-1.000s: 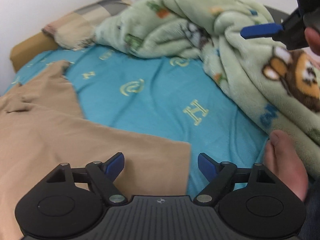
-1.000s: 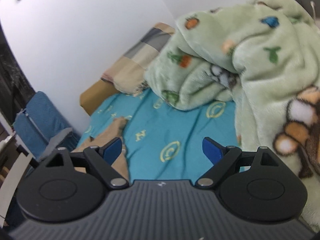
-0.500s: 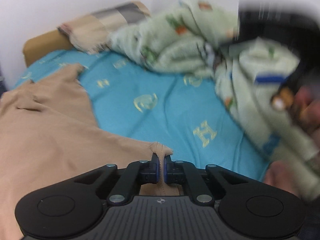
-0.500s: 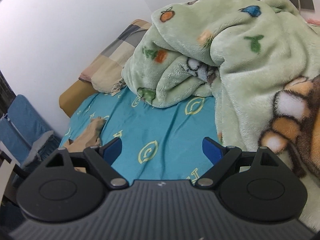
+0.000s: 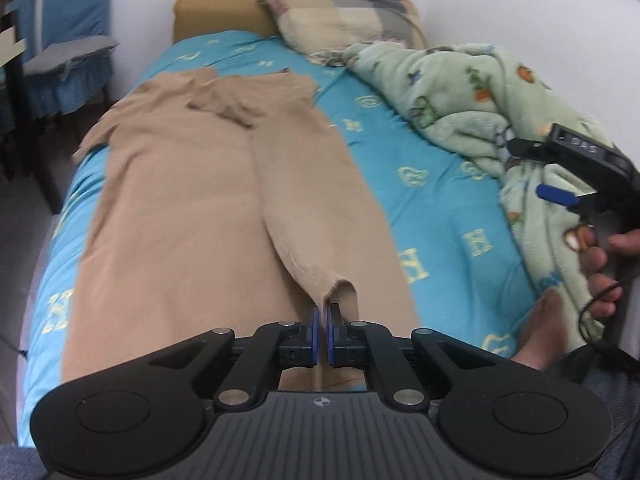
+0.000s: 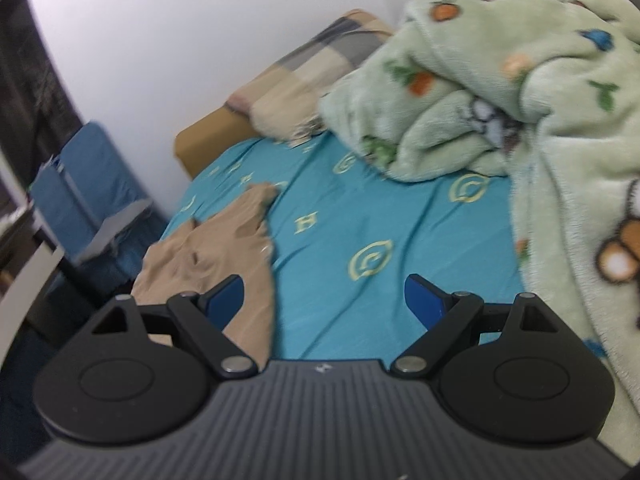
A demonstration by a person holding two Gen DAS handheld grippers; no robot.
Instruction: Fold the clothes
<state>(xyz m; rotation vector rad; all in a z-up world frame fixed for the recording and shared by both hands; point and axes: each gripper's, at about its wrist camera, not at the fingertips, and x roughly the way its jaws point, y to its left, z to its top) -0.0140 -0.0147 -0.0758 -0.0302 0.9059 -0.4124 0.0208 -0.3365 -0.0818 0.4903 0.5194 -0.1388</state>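
A tan garment (image 5: 192,208) lies spread along the blue patterned bed sheet (image 5: 432,200). My left gripper (image 5: 322,320) is shut on the garment's near hem, which bunches up between the blue pads and lifts into a ridge. My right gripper (image 6: 324,300) is open and empty above the sheet, to the right of the garment's far end (image 6: 224,248). It also shows in the left wrist view (image 5: 580,176), held in a hand over the blanket.
A green fleece blanket (image 5: 480,112) is heaped along the bed's right side. A checked pillow (image 5: 344,16) lies at the head. Blue-covered chairs (image 5: 60,40) stand left of the bed. A bare foot (image 5: 544,328) rests on the sheet's near right.
My left gripper closed on the garment's hem and pulled it back and left, so more of the garment is in view. The right gripper stayed open and shifted slightly.
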